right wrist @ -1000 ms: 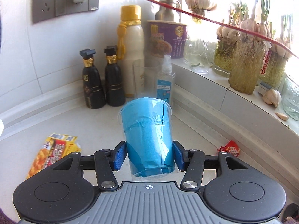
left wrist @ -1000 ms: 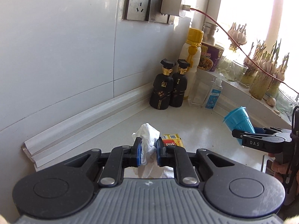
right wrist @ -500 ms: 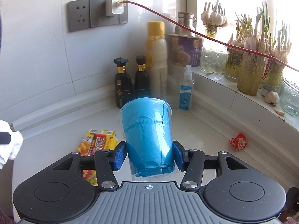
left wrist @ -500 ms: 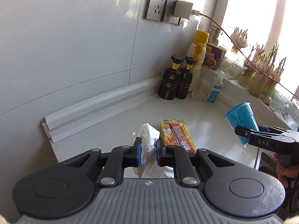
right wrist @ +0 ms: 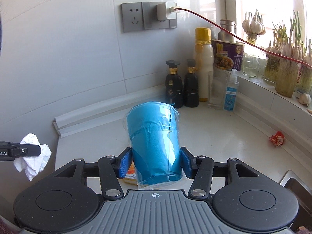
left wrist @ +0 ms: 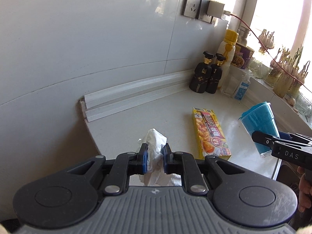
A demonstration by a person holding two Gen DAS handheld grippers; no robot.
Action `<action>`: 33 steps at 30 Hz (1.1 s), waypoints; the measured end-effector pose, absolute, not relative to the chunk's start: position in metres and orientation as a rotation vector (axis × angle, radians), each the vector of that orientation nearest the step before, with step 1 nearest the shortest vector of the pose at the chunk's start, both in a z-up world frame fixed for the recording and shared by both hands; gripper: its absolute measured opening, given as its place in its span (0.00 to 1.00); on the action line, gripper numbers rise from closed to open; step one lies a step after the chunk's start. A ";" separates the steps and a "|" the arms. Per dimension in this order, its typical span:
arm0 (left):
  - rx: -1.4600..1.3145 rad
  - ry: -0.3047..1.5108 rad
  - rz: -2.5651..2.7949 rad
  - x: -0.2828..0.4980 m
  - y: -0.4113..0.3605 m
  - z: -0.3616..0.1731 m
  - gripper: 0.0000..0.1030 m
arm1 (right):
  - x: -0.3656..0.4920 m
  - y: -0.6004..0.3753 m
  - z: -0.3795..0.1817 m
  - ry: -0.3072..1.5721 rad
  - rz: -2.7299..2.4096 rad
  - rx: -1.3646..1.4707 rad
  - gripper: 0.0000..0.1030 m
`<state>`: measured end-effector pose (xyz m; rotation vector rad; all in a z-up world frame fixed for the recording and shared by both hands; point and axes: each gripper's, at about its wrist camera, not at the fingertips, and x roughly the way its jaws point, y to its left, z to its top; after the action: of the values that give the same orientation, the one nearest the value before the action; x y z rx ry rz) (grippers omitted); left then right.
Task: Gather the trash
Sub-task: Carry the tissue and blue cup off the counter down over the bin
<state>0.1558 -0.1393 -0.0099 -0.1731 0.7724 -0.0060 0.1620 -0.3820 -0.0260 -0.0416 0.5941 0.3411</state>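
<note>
Left jaws clamped on a crumpled white tissue (left wrist: 155, 152), blue pads (left wrist: 144, 158) pressing it from both sides; wad sticks out ahead of the tips and hangs below them. Left gripper (left wrist: 154, 159) sits above the near-left edge of the white counter (left wrist: 156, 115). From the right wrist view the left gripper (right wrist: 38, 150) shows at the far left edge, tissue (right wrist: 33, 157) bunched at its tip, clear of the counter (right wrist: 224, 136). Ahead-right of the left jaws: yellow food box (left wrist: 211, 133) lying flat on the counter, long side pointing away, not touching either gripper. Further right: right gripper (left wrist: 259, 136), jaws clamped on a clear plastic cup with blue lining (left wrist: 260, 125), cup tilted, rim pointing up and away. In the right wrist view the right gripper (right wrist: 156, 160) holds the cup (right wrist: 155, 142) near its base, blue pads (right wrist: 124, 161) against both sides, cup roughly upright with a slight lean to the left; a yellow corner of the box (right wrist: 130, 174) shows under the left pad. Far ahead of the right jaws, against the wall: two dark bottles (right wrist: 182, 83), a white bottle with yellow cap (right wrist: 202, 64), a clear glass (right wrist: 215, 89), a small spray bottle (right wrist: 230, 93). Right of the right jaws, well apart: red crumpled wrapper (right wrist: 276, 138) on the counter near the raised sill. Sink corner (right wrist: 292, 181) at near right. Garlic jars (right wrist: 284, 78) on the sill at far right.
</note>
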 end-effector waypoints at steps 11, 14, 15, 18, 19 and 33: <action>-0.208 0.750 0.144 0.134 -0.096 -0.016 0.13 | 0.137 -0.325 -0.022 0.619 0.520 -0.120 0.50; -0.213 0.754 0.183 0.128 -0.083 -0.020 0.13 | 0.132 -0.305 -0.019 0.616 0.577 -0.154 0.50; -0.217 0.758 0.194 0.125 -0.078 -0.022 0.13 | 0.130 -0.298 -0.019 0.617 0.593 -0.161 0.50; -0.224 0.774 0.219 0.118 -0.066 -0.029 0.13 | 0.125 -0.278 -0.019 0.623 0.639 -0.186 0.50; -0.224 0.780 0.227 0.116 -0.062 -0.032 0.13 | 0.123 -0.271 -0.019 0.626 0.655 -0.196 0.50; -0.287 0.869 0.302 0.079 -0.011 -0.095 0.14 | 0.100 -0.183 -0.050 0.727 0.821 -0.368 0.50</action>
<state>0.0791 -0.0109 -0.0947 -0.2873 0.8687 0.3022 0.1004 -0.1829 -0.0502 -0.3683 0.7266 0.8205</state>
